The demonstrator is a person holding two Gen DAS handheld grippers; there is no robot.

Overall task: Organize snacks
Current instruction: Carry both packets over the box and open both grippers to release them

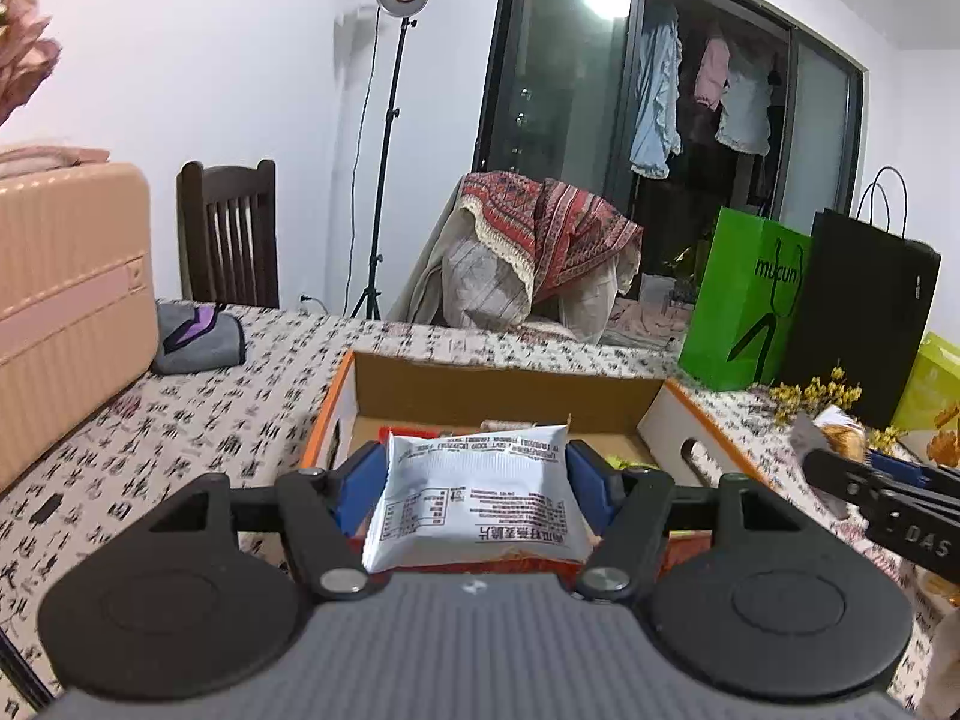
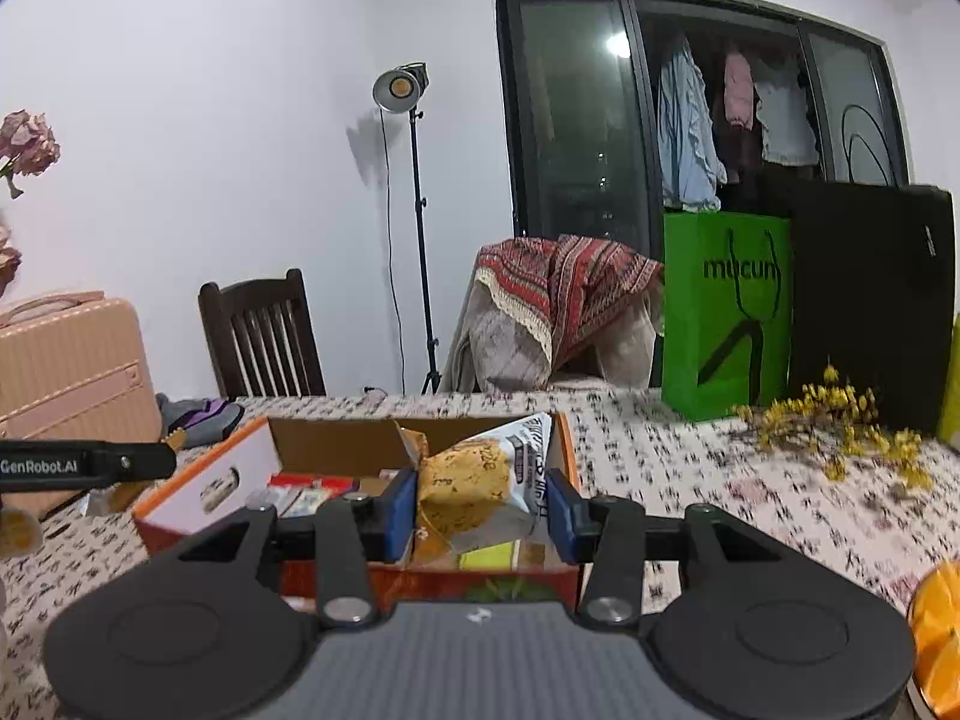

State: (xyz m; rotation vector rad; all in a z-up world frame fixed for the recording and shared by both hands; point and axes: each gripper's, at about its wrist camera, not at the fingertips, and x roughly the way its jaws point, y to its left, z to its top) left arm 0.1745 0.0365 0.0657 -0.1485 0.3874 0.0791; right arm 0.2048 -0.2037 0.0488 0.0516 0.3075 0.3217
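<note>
At nine o'clock in your left wrist view a peach suitcase [image 1: 66,312] stands on the patterned tablecloth [image 1: 198,420], with a grey pouch [image 1: 201,339] just beside it. Dead centre, your left gripper [image 1: 477,474] is clenched on a white snack packet [image 1: 477,498], blue pads pressing both its sides, held above the open cardboard box [image 1: 504,390] at twelve o'clock. At two o'clock stand a green paper bag [image 1: 744,306] and a black paper bag [image 1: 858,312]. At three o'clock your right gripper [image 1: 822,450] shows from the side. In its own view the right gripper [image 2: 480,504] grips a cookie packet [image 2: 480,486], tilted, over the box's [image 2: 336,441] near right corner. More snacks [image 2: 312,486] lie inside at ten o'clock. Yellow dried flowers [image 2: 840,420] lie at two o'clock.
</note>
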